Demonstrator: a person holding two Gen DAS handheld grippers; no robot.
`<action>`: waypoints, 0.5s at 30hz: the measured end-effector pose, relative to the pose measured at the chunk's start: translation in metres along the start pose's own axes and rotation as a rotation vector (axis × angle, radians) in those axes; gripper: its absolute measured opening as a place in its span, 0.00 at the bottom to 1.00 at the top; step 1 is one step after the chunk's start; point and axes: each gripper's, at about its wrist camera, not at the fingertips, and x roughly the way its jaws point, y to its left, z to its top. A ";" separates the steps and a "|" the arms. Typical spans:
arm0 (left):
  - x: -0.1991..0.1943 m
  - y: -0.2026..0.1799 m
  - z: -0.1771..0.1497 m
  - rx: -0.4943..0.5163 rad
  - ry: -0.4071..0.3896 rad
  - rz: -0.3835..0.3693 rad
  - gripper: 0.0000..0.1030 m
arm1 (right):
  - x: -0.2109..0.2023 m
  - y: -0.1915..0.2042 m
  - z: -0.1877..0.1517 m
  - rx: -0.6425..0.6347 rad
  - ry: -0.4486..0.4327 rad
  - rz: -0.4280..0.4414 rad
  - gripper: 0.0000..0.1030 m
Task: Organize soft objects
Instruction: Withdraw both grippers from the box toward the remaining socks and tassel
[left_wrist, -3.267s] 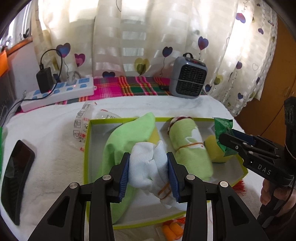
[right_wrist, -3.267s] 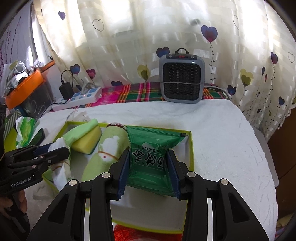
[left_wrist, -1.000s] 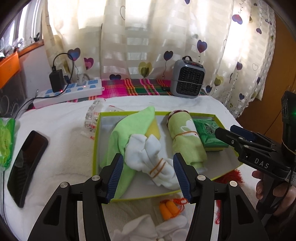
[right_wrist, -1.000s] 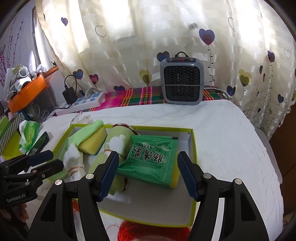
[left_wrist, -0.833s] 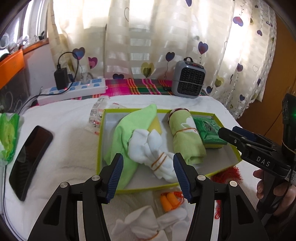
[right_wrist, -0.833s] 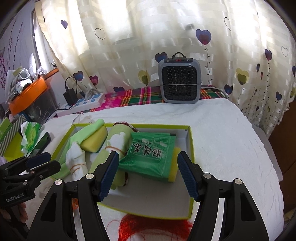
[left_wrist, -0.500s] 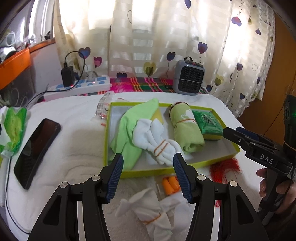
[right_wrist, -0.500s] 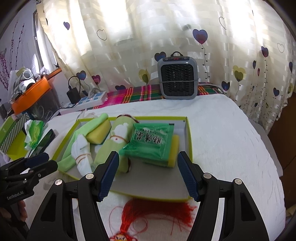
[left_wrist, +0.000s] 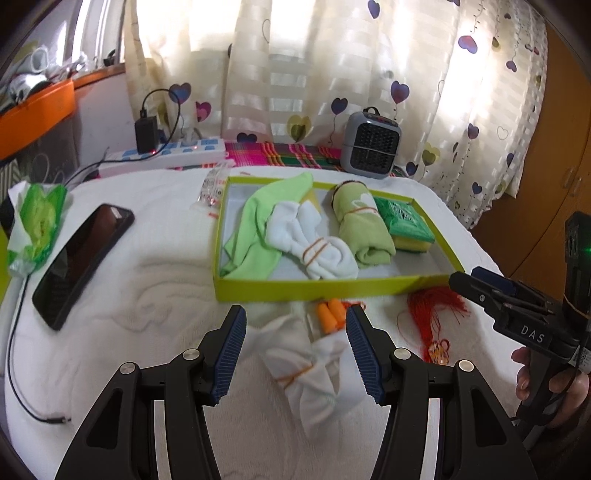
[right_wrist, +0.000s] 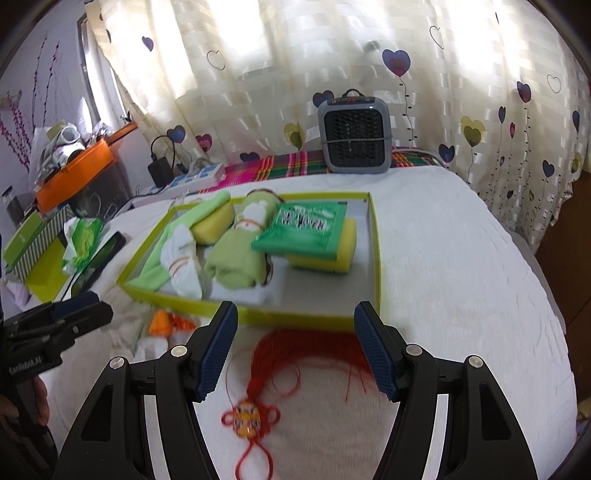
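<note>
Contents of green tray (left_wrist: 332, 290), counted:
- One light-green cloth (left_wrist: 255, 229), at the left end, draped partly over a yellow sponge (right_wrist: 214, 221).
- One white sock bundle (left_wrist: 314, 243) bound with orange bands, lying across the cloth.
- One rolled green towel (left_wrist: 364, 229) with a band, at centre.
- One green packet (right_wrist: 301, 229), resting on a second yellow sponge (right_wrist: 325, 254), right of centre.
- Sponges in total: two.

Items outside the tray, on the white-covered desk (right_wrist: 461, 277):
- One second white sock bundle (left_wrist: 314, 369), just in front of the tray's near wall.
- One pair of orange earplugs (left_wrist: 330, 314), touching that bundle's far edge.
- One red tassel ornament (right_wrist: 280, 369), near the tray's front right corner.
- One black phone (left_wrist: 81, 254) and one green tissue pack (left_wrist: 37, 221), well to the left.

Left gripper (left_wrist: 293, 349): held level and low, aimed at the tray. Fingers spread wide, gripping nothing; loose sock bundle lies between and below them.

Right gripper (right_wrist: 297, 349): held level, aimed at the tray's near wall. Fingers spread wide, gripping nothing; tassel ornament lies between and below them.
</note>
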 end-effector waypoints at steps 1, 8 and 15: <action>-0.002 0.002 -0.004 -0.006 -0.002 -0.003 0.54 | -0.001 0.000 -0.003 0.000 0.006 -0.004 0.64; -0.004 0.016 -0.020 -0.033 0.010 -0.004 0.54 | -0.010 -0.003 -0.021 0.020 0.036 -0.005 0.64; -0.003 0.027 -0.032 -0.064 0.032 -0.019 0.54 | -0.005 0.011 -0.040 -0.012 0.114 0.018 0.64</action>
